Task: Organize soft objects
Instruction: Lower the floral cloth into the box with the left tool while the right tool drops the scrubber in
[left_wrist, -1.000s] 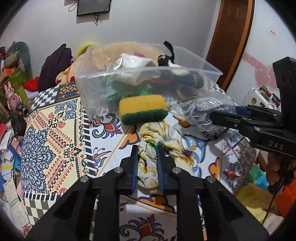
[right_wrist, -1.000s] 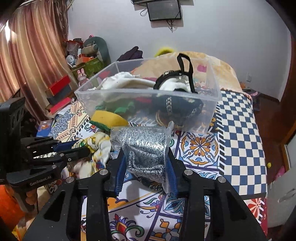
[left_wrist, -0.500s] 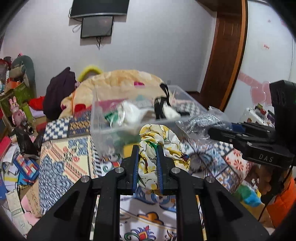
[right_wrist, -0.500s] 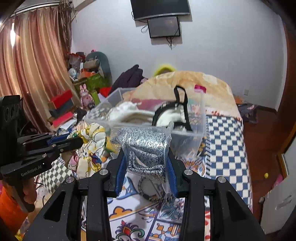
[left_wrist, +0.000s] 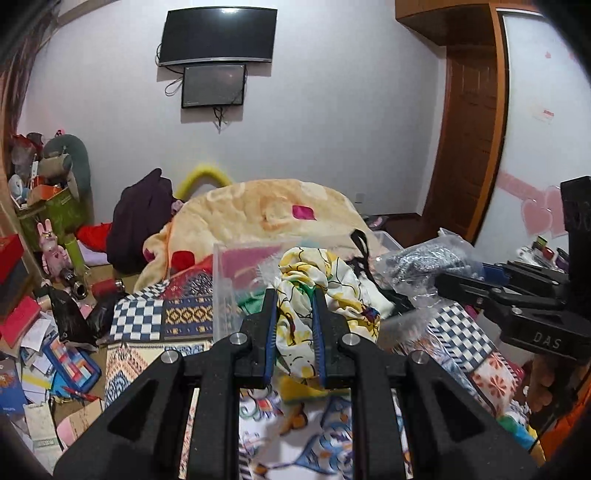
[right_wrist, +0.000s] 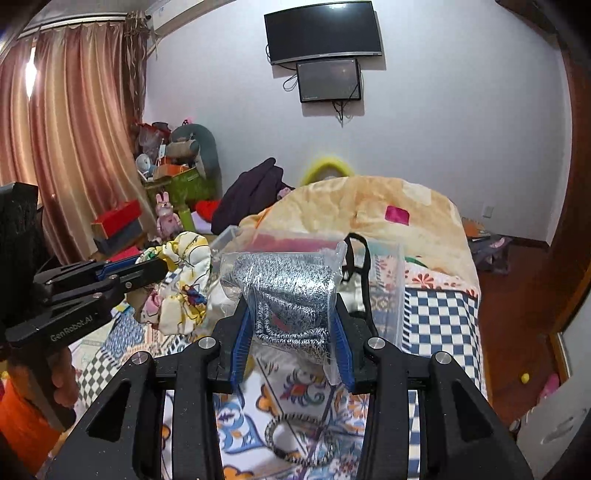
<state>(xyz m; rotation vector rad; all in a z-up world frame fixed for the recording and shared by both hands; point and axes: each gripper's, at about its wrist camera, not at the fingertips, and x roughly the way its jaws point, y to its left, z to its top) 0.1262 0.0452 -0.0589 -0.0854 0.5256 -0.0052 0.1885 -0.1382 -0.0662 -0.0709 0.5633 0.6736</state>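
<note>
Both claws loaded, raised near the clear bin.

The left gripper (left_wrist: 294, 325) clenches the yellow floral cloth (left_wrist: 317, 291) between its pads; the right gripper (right_wrist: 291, 332) clamps the bagged silver scrubber (right_wrist: 291, 291), just before the clear bin (right_wrist: 388, 295).

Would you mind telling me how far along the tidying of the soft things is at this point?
Done: the clear bin already holds several soft items, including one with a black strap. In hand: the left gripper is shut on a yellow floral cloth and the right gripper on a bagged grey knit item, both raised near the bin. Left: dropping both in, then the patterned hair band on the bedspread.
</note>
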